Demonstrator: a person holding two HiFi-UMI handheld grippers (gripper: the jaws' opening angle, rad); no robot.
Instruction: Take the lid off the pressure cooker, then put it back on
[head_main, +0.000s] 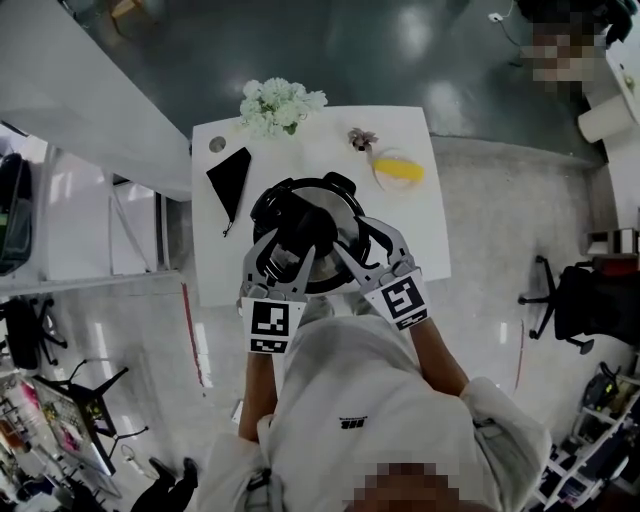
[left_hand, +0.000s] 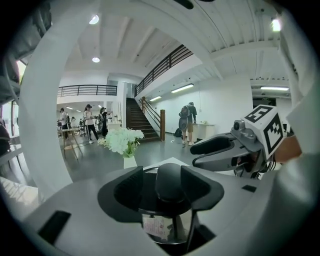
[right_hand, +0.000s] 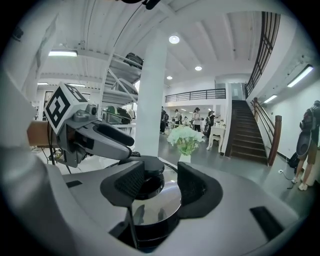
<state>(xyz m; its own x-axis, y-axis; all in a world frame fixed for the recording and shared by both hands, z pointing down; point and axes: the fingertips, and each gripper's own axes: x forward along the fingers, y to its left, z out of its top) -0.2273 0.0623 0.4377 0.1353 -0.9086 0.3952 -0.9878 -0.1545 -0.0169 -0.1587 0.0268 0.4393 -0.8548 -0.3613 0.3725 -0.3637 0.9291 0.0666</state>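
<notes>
Item 1: cooker (head_main: 345, 215), black with a shiny lid (head_main: 322, 272), on my bench (head_main: 410, 240), mid-width and towards the near edge; from the head view the lid sits on the pot. Item 2: black knob (left_hand: 171, 182) at the lid's centre. Item 3: left gripper (left_hand: 162, 185), coming in from the near left with its jaws part-way apart on either side of the knob. The right pad is at the knob and a dark gap shows at the left pad, so I read no clamp. Item 4: right gripper (right_hand: 161, 185), coming in from the near right with its jaws apart over the bare shiny lid and nothing between them. The knob lies just to their left, partly behind the left pad. The two grippers angle towards each other over the lid, tips close together. Item 5: white flowers (head_main: 280, 105) at the bench's far edge, left of centre. Item 6: black cloth (head_main: 232, 180), triangular, far left of the cooker and apart from it. Item 7: yellow thing (head_main: 398, 170), far right of the cooker; I cannot tell what it is. Item 8: people standing on the hall floor well beyond the bench, near a staircase.
</notes>
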